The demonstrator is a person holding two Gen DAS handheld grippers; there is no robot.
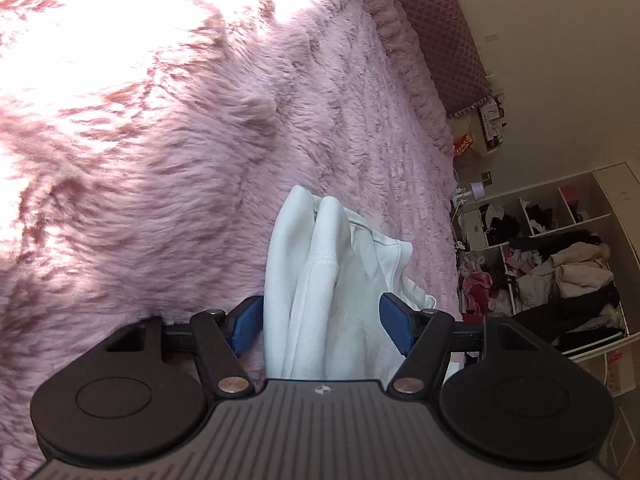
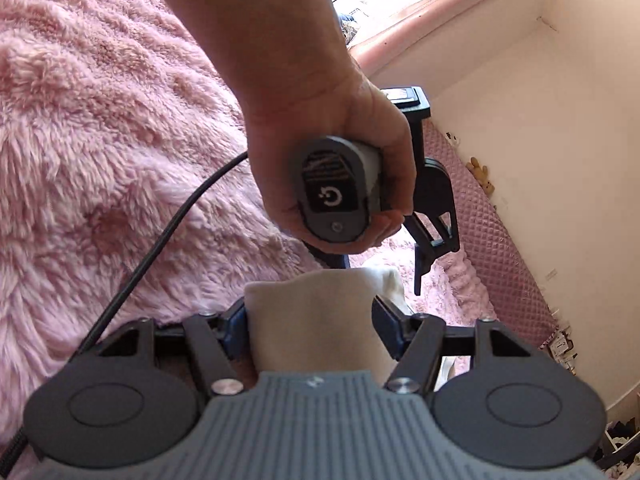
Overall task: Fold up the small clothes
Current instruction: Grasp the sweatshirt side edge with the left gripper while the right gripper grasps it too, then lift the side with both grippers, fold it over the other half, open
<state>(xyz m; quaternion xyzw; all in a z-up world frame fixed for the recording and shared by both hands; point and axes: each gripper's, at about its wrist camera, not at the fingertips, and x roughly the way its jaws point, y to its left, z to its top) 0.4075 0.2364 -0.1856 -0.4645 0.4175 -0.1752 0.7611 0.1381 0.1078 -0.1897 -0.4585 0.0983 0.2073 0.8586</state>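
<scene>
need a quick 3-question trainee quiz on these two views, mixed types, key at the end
1. True or false: the garment sits between the jaws of the left gripper.
2. The blanket is: A pink, B blue, C green.
3. Fill in: in the right wrist view, the hand grips the ___.
Key: 1 true; 2 A; 3 left gripper.
</scene>
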